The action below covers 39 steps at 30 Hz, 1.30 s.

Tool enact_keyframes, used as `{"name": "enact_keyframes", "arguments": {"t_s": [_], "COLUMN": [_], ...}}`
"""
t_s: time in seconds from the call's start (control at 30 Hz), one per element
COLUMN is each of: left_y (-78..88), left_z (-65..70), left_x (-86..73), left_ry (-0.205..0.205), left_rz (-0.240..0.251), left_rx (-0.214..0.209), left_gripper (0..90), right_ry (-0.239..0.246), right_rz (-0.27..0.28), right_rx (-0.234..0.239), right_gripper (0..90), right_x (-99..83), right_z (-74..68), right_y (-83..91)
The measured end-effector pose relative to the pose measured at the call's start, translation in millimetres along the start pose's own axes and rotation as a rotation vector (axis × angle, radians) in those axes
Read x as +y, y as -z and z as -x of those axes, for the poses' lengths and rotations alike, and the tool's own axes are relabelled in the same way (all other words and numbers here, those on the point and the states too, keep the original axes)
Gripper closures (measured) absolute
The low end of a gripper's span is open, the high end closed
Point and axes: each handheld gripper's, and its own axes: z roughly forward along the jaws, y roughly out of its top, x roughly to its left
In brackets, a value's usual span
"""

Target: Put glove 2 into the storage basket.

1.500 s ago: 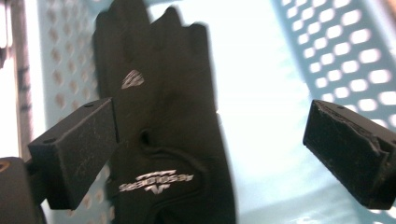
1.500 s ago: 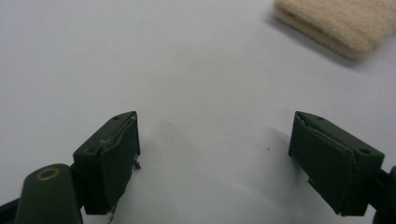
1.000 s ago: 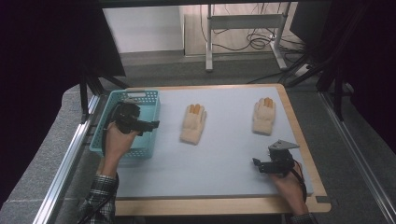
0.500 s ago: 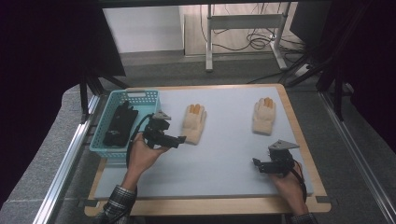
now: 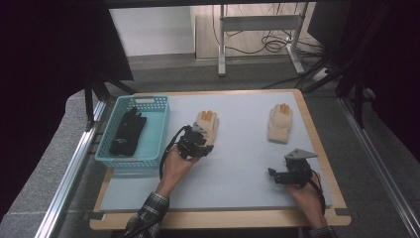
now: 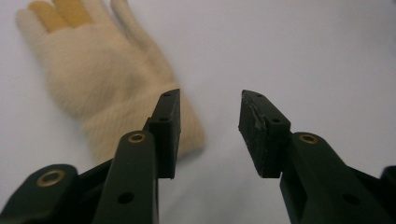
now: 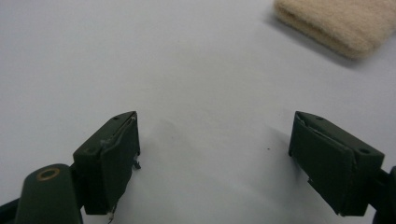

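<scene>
1. The tabletop is a pale grey-white sheet in a wooden frame; both pairs of tongs work over its near half, the left pair toward the middle and the right pair well apart from it, close to the right edge.

2. A teal basket stands left of the left tongs, at the tabletop's left edge, with a black glove lying inside it.

3. The near cream glove, with orange-yellow fingertips, lies flat on the tabletop just ahead of the left tongs, fingers pointing away from them. In the left gripper view its cuff sits behind the left jaw's tip, while the gap between the jaws looks onto bare tabletop.

4. A second cream glove lies ahead of the right tongs, a little to their left and clearly apart. In the right gripper view one cuff corner shows at the upper right, beyond the jaws.

5. The left tongs have just been closing and now stand at a narrow gap. Nothing sits between the pads; whether the left jaw already touches the cuff is hard to tell, since the jaw hides the spot.

6. The right tongs rest low over bare tabletop with the jaws spread wide and holding nothing, a grey three-cornered plate on top.
</scene>
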Motion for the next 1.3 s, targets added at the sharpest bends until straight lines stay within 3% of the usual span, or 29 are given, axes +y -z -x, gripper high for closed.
{"name": "enact_keyframes", "arguments": {"t_s": [0.13, 0.17, 0.3, 0.33, 0.43, 0.47, 0.63, 0.77, 0.87, 0.97, 1.0, 1.03, 1.1, 1.17, 1.2, 1.23, 1.3], "left_y": [-26.2, -26.2, -41.5, -47.4, -53.7, -59.2, -59.7, -53.7, -44.0, -34.8, -31.4, -31.4, -32.0, -34.3, -34.0, -28.4, -24.4], "left_z": [-1.6, -1.6, -4.0, -5.0, -6.3, -7.3, -8.8, -10.9, -7.6, 5.9, 17.6, 17.6, 30.0, 39.6, 43.9, 45.0, 44.0], "left_x": [12.5, 12.5, 18.7, 20.6, 21.2, 20.0, 18.7, 19.9, 20.7, 21.8, 21.3, 21.3, 19.4, 17.9, 17.5, 17.4, 17.1], "left_ry": [0.013, 0.013, 0.006, -0.003, -0.013, -0.018, -0.009, 0.022, 0.051, 0.058, 0.061, 0.061, 0.051, 0.032, 0.020, 0.013, 0.017], "left_rz": [-0.013, -0.013, -0.026, -0.040, -0.071, -0.091, -0.086, -0.073, -0.035, -0.004, 0.020, 0.020, 0.023, 0.012, 0.013, 0.022, 0.027], "left_rx": [0.032, 0.032, 0.090, 0.125, 0.149, 0.159, 0.158, 0.135, 0.071, 0.008, -0.047, -0.047, -0.094, -0.111, -0.114, -0.114, -0.113], "left_gripper": [60.8, 60.8, 61.1, 61.4, 62.5, 67.1, 80.0, 85.2, 85.3, 84.9, 84.2, 83.6, 82.5, 75.7, 67.3, 53.3, 40.6], "right_ry": [0.000, 0.000, -0.001, -0.001, -0.001, -0.001, -0.001, -0.001, -0.001, -0.001, -0.001, -0.001, 0.000, 0.000, 0.000, 0.000, 0.001], "right_rz": [0.000, 0.000, 0.000, 0.000, -0.001, -0.001, -0.001, -0.001, -0.001, -0.001, -0.001, -0.001, -0.001, 0.000, -0.001, 0.000, 0.001], "right_rx": [0.000, 0.000, 0.000, 0.001, 0.000, 0.001, 0.000, 0.000, 0.001, 0.001, 0.001, 0.001, 0.000, 0.000, 0.000, 0.000, 0.000], "right_gripper": [15.9, 15.9, 15.9, 15.9, 15.9, 15.9, 15.9, 15.9, 15.9, 15.9, 15.9, 15.9, 15.9, 15.9, 15.9, 15.9, 15.9], "right_x": [0.0, 0.0, 0.0, 0.0, 0.0, 0.0, 0.0, 0.0, 0.0, 0.0, 0.0, 0.0, 0.0, 0.0, 0.0, 0.0, 0.0], "right_z": [0.1, 0.1, 0.1, 0.1, 0.1, 0.1, 0.0, 0.0, 0.1, 0.1, 0.0, 0.0, 0.0, 0.0, 0.0, 0.0, 0.1], "right_y": [0.0, 0.0, 0.1, 0.0, 0.0, 0.0, 0.0, 0.0, 0.0, 0.0, 0.0, 0.0, 0.0, 0.0, 0.0, 0.0, -0.1]}}
